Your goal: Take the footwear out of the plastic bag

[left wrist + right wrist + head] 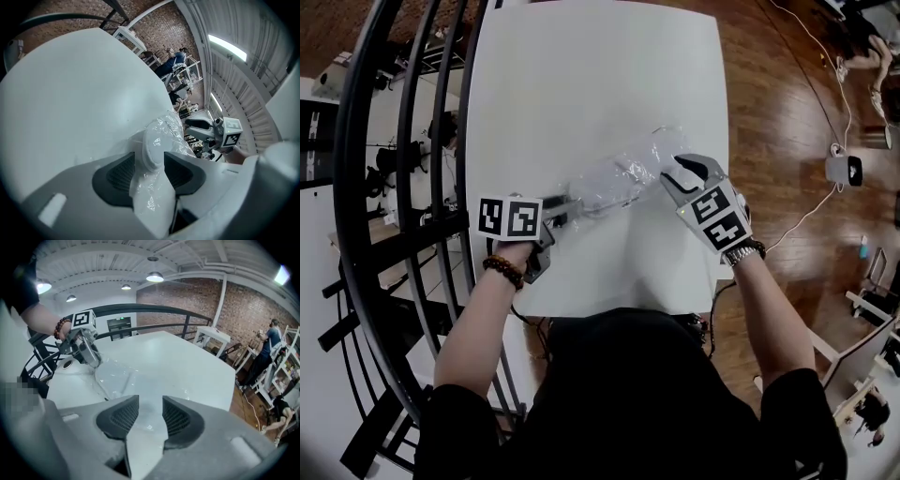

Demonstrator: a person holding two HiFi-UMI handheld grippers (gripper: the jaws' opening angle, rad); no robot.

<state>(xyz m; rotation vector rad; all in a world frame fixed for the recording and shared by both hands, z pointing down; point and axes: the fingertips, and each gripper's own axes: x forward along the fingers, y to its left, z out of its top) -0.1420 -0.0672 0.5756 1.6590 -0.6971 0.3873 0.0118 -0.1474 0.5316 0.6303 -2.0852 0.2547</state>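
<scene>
1. Our left hand-held gripper (150,172) clamps the white soft footwear (153,149) through its crinkled clear plastic bag (617,178) on the white counter (591,75).
2. Our right hand-held gripper (150,417) stands with jaws apart at the bag's other end.
3. A black curved railing (401,187) flanks the counter.

1 table (581,94), 1 plastic bag (623,178), 1 slipper (152,145), 2 tools: left tool (565,208), right tool (675,173).

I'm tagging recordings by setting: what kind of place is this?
Probably a loft-style workshop or lab, perhaps on a mezzanine: a brick wall, a black railing beside the white table, and a person at shelves beyond.
</scene>
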